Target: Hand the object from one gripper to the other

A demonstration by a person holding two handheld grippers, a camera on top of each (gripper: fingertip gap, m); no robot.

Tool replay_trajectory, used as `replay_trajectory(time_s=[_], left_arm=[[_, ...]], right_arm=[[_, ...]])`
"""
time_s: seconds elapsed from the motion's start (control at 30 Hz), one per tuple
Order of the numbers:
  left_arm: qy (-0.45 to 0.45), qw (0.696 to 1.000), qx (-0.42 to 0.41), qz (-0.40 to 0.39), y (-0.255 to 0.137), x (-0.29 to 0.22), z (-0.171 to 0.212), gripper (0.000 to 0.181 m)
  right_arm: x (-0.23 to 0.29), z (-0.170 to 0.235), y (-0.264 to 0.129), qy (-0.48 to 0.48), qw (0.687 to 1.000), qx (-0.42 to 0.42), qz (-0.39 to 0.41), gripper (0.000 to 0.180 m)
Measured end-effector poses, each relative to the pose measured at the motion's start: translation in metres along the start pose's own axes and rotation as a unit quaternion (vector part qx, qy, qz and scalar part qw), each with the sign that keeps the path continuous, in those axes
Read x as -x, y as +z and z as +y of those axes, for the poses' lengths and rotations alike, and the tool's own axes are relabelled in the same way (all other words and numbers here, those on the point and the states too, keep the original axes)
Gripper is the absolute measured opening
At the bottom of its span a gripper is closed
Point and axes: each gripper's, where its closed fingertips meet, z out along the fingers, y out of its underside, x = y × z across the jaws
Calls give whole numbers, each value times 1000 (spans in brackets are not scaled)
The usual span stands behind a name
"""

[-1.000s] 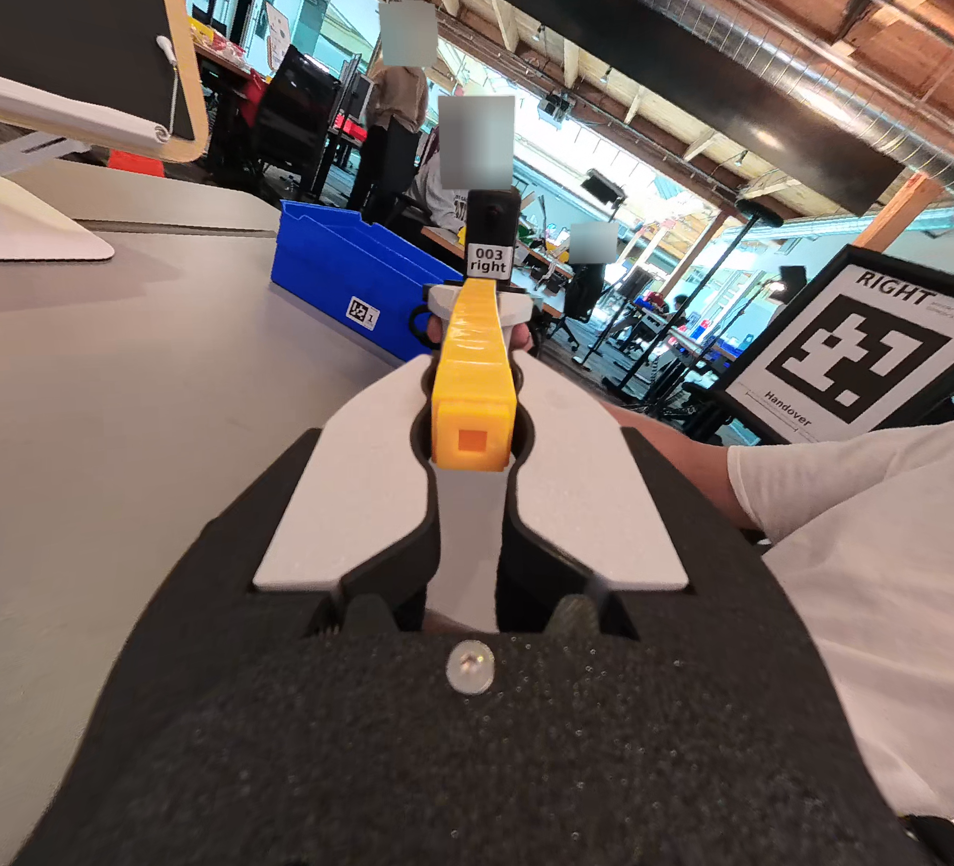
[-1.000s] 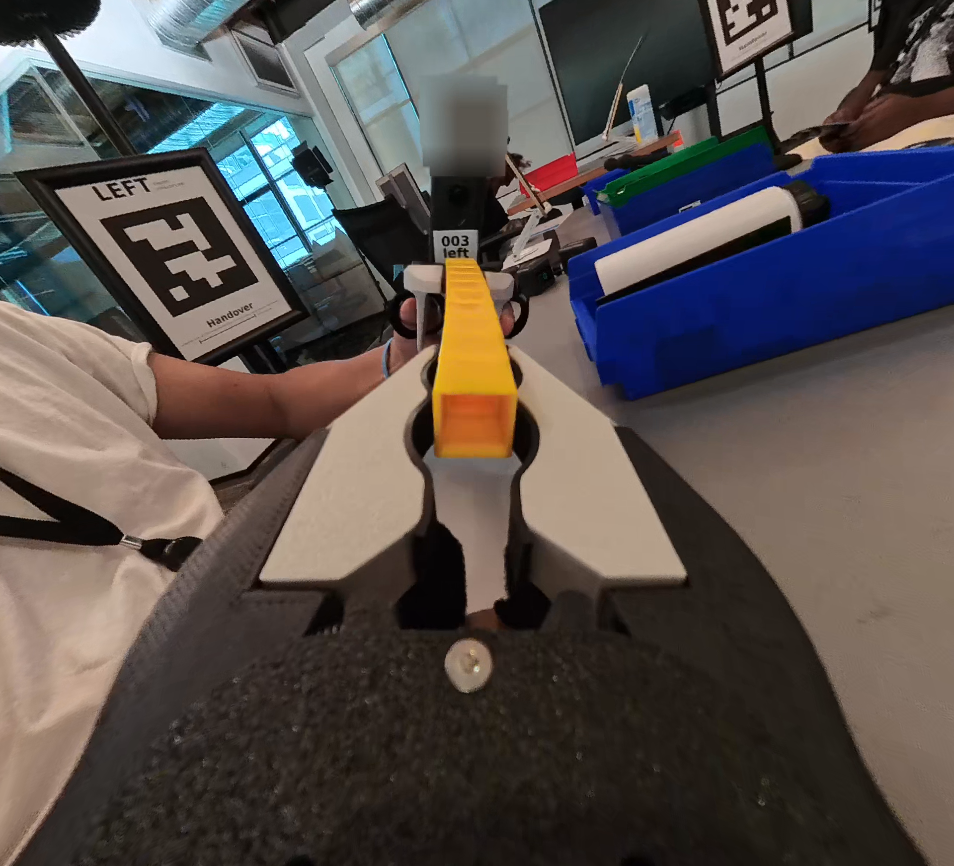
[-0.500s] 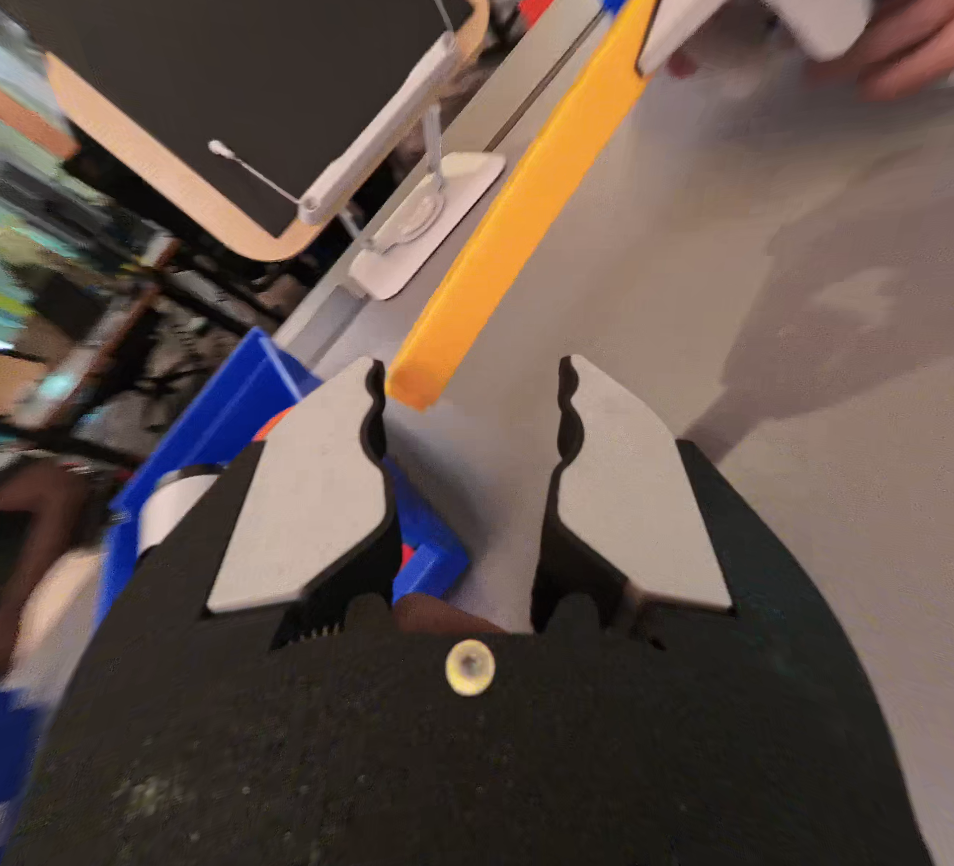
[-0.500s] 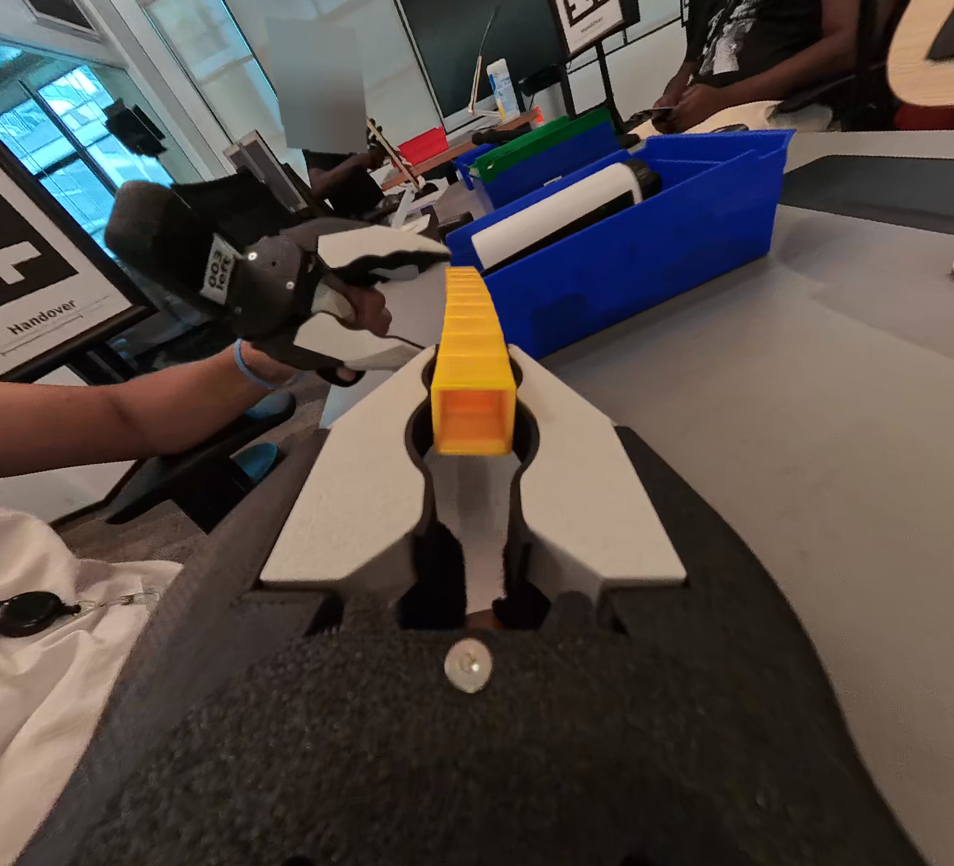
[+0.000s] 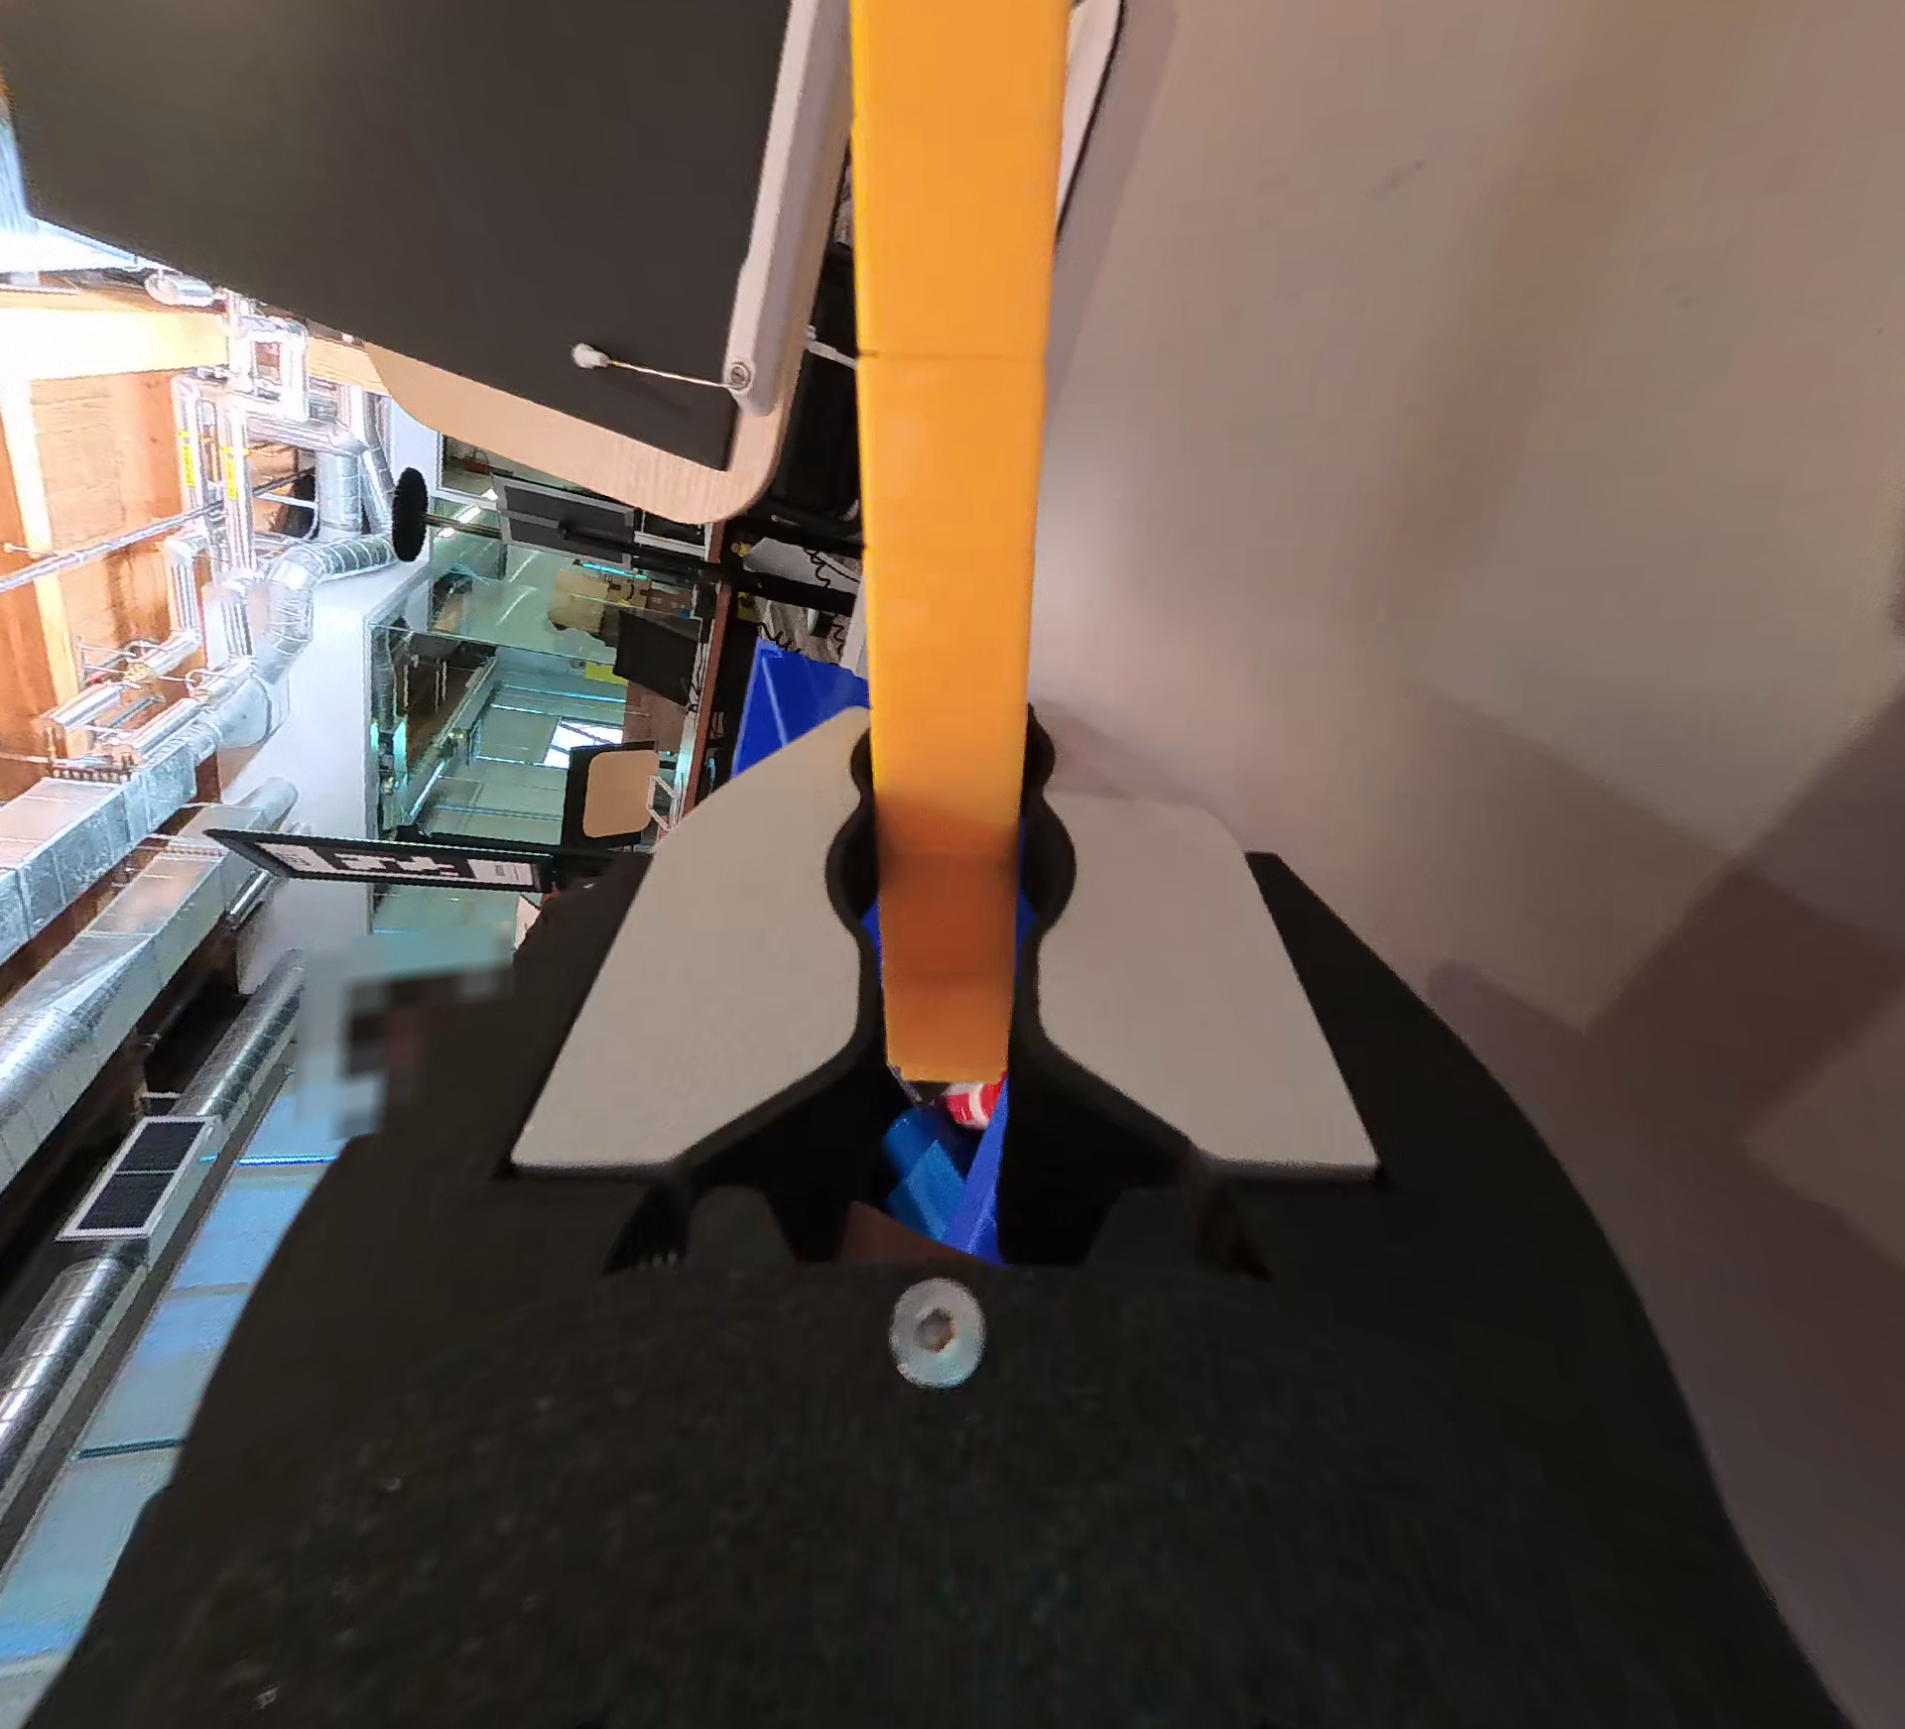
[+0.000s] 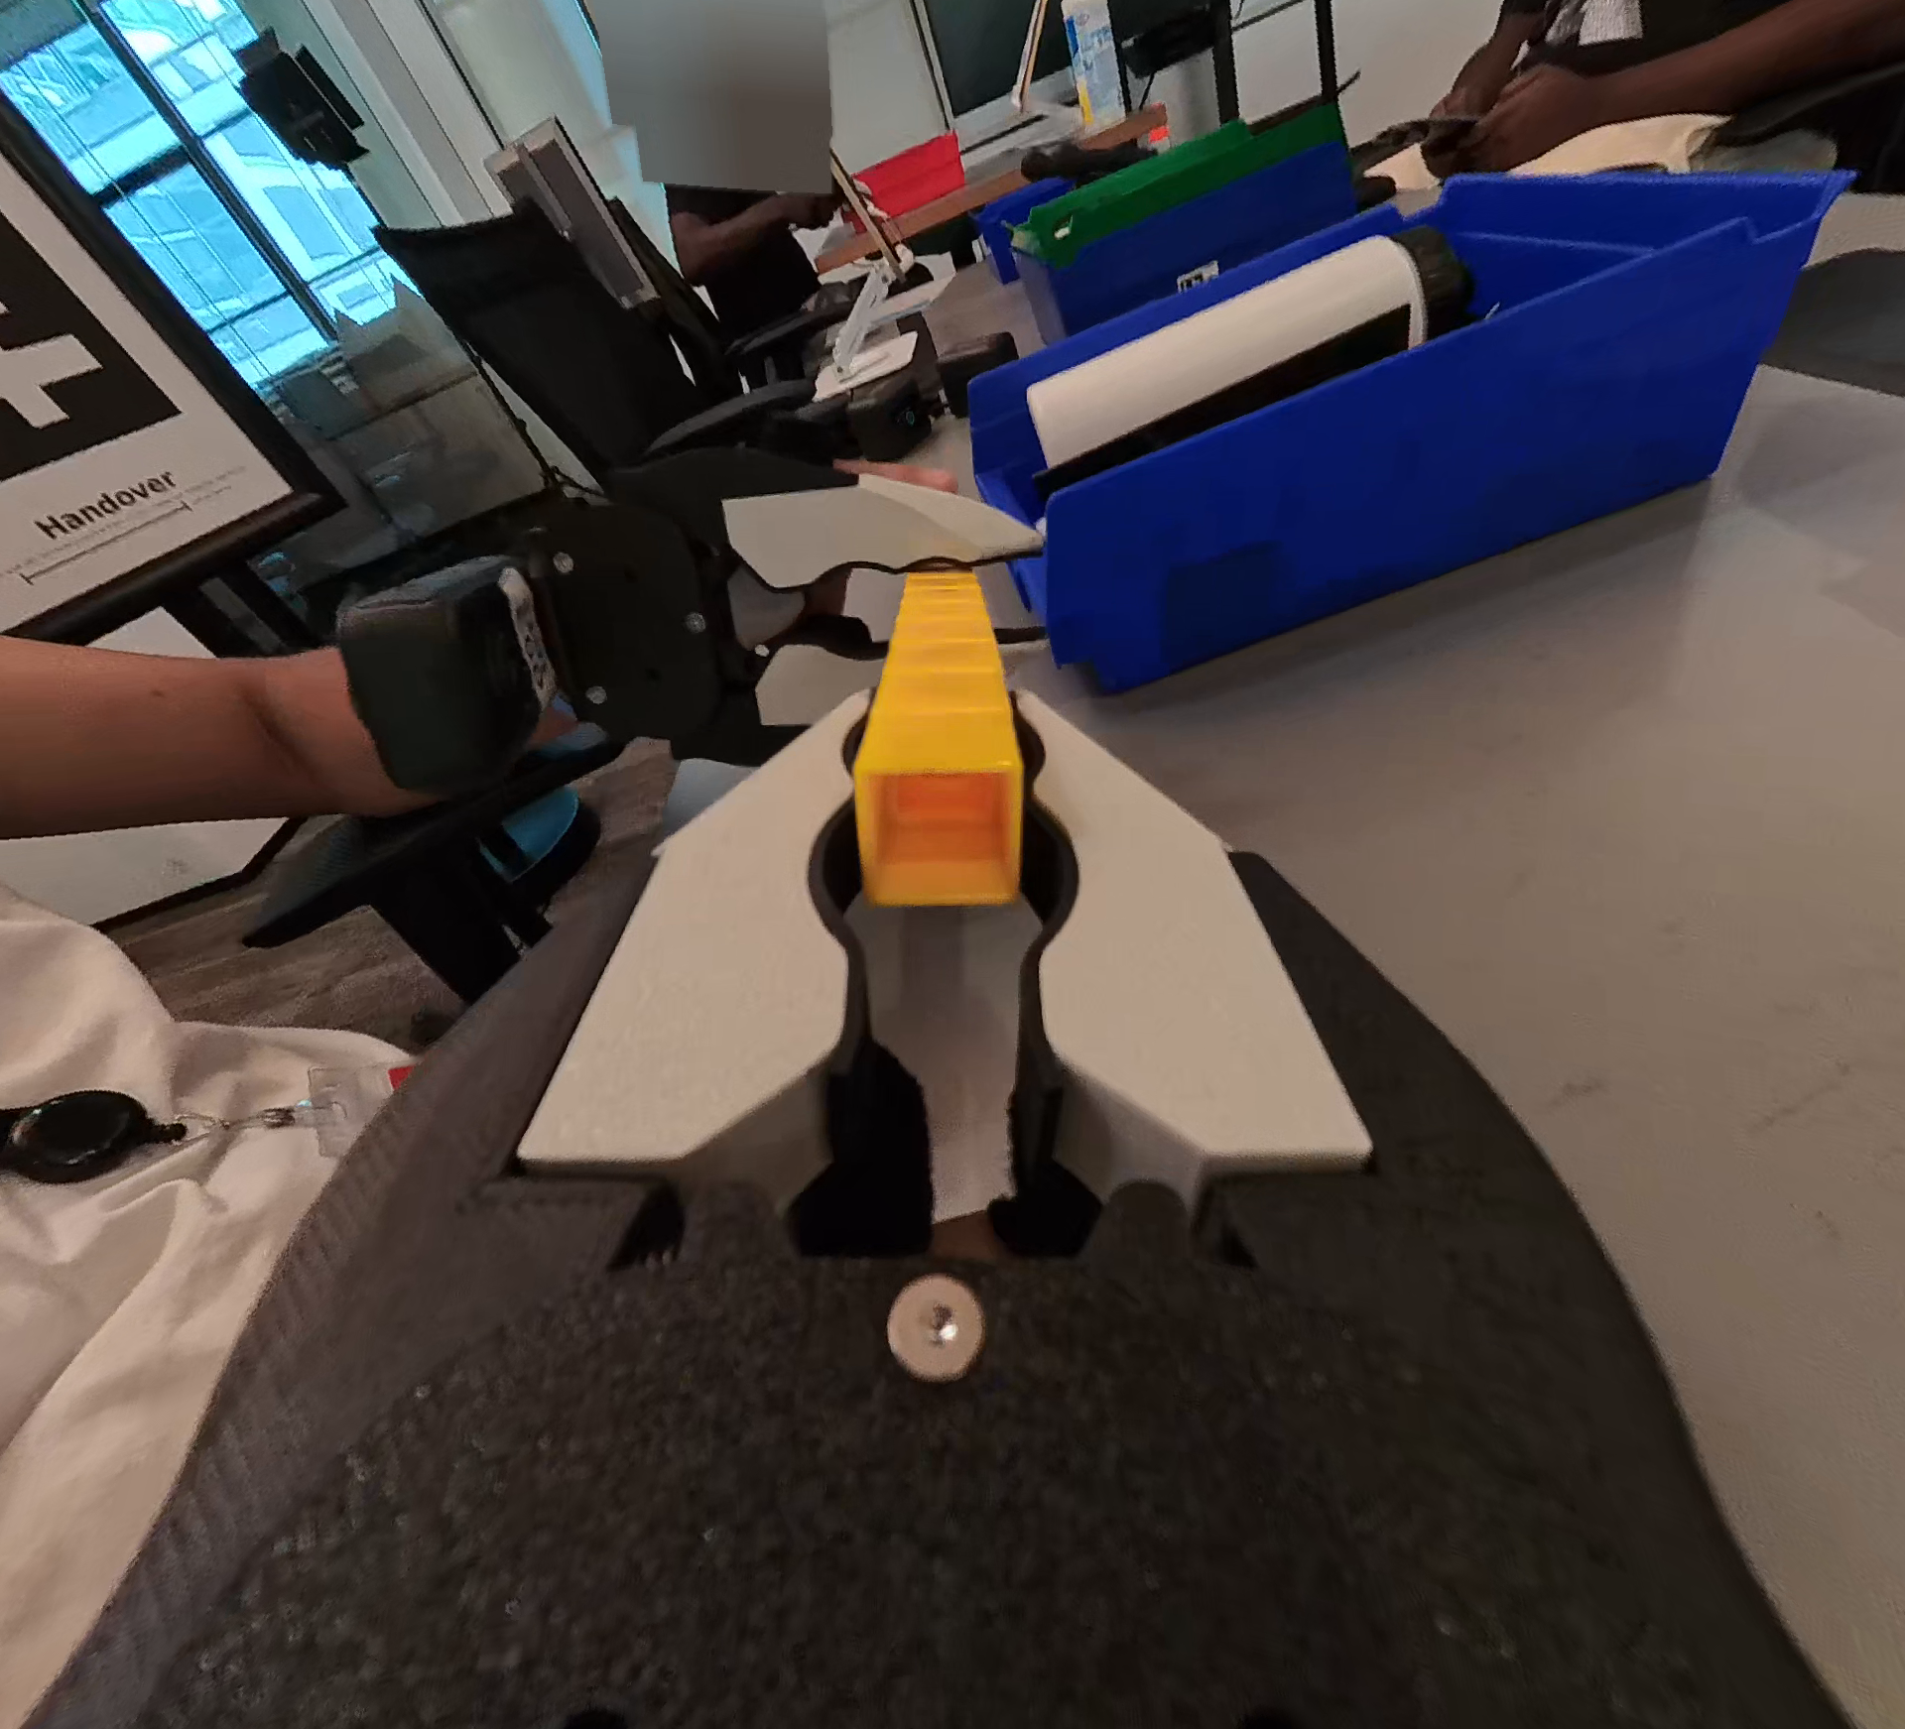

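While its matte grey fingers close on the long yellow ribbed plastic square bar (image 5: 954, 463), the left gripper (image 5: 948, 896) lies sideways above the smooth grey desk (image 5: 1495, 340). The right gripper (image 6: 940, 814) clamps the bar's hollow near end (image 6: 940, 829), beside a glossy blue plastic bin (image 6: 1392, 463).

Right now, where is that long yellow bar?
In the right wrist view the yellow bar is clamped in the right gripper, its far end between the left gripper fingers, beside the blue bin.
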Motion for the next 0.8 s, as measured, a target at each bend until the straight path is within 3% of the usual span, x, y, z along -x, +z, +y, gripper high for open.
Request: replay_trajectory(time_s=[0.27, 0.37, 0.47, 0.53, 0.6, 0.7, 0.8], left_arm=[[-106, 994, -2, -26, -1, 21, 3, 23], [-133, 990, 4, -38, -1, 27, 3, 23], [-105, 992, 27, -62, 1, 31, 9, 23], [-94, 992, 43, -69, 2, 31, 14, 23], [-87, 992, 60, -65, 3, 31, 21, 23], [-82, 993, 69, -58, 5, 30, 25, 23], [-70, 994, 70, -54, 4, 26, 25, 23]], right_arm=[[-16, -13, -11, -44, 996, -68, 46, 55], [-14, -9, -2, -163, 980, -59, 96, 56], [-9, 6, 7, -281, 944, 66, 162, 53], [-5, 11, 5, -367, 894, 160, 201, 53], [-1, 6, -3, -483, 810, 220, 250, 53], [11, -20, -6, -621, 687, 210, 315, 50], [0, -27, -3, -660, 636, 210, 341, 50]])
